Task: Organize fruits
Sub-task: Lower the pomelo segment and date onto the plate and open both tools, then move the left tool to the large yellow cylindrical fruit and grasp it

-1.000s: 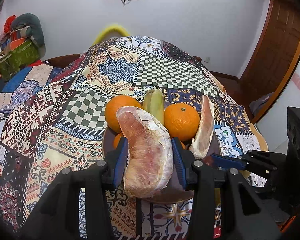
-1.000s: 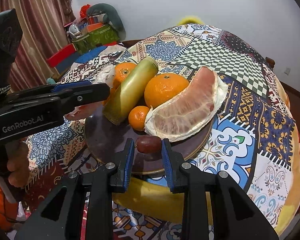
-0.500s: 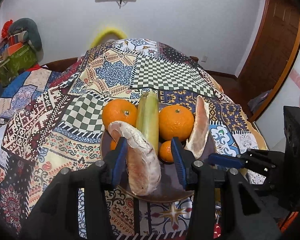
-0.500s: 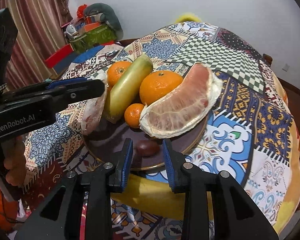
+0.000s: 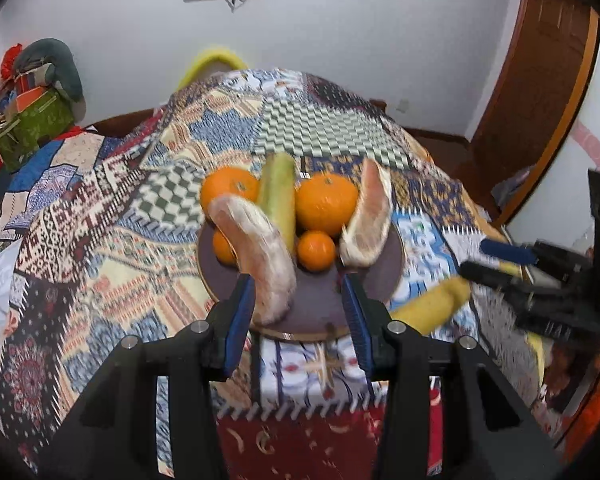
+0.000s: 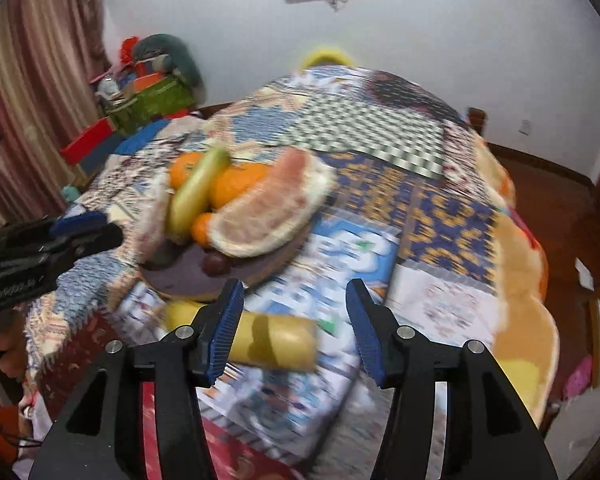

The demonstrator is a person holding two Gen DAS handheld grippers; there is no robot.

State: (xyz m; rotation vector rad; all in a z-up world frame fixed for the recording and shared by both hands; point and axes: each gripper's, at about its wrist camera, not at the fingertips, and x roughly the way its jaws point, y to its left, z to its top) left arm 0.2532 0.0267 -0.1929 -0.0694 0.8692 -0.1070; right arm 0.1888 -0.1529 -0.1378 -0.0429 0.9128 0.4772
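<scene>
A dark round plate [image 5: 324, 304] on the patchwork cloth holds two pomelo wedges [image 5: 256, 252] [image 5: 366, 216], two big oranges [image 5: 326, 204], small mandarins [image 5: 315, 250] and a green banana [image 5: 278, 196]. A dark date [image 6: 214, 265] lies on the plate's near rim. A yellow banana [image 6: 276, 340] lies on the cloth beside the plate. My left gripper [image 5: 300, 312] is open and empty just short of the plate. My right gripper [image 6: 294, 328] is open and empty, above the yellow banana. Both views are blurred.
The patterned cloth [image 5: 100, 240] covers the whole table and drops off at its edges. A green box with clutter [image 5: 32, 124] stands far left by a curtain [image 6: 28, 80]. A wooden door [image 5: 540, 80] is at the right.
My left gripper let go of the pomelo wedge onto the plate and pulled back. My right gripper released the date on the plate, opened wide and drew back to the right.
</scene>
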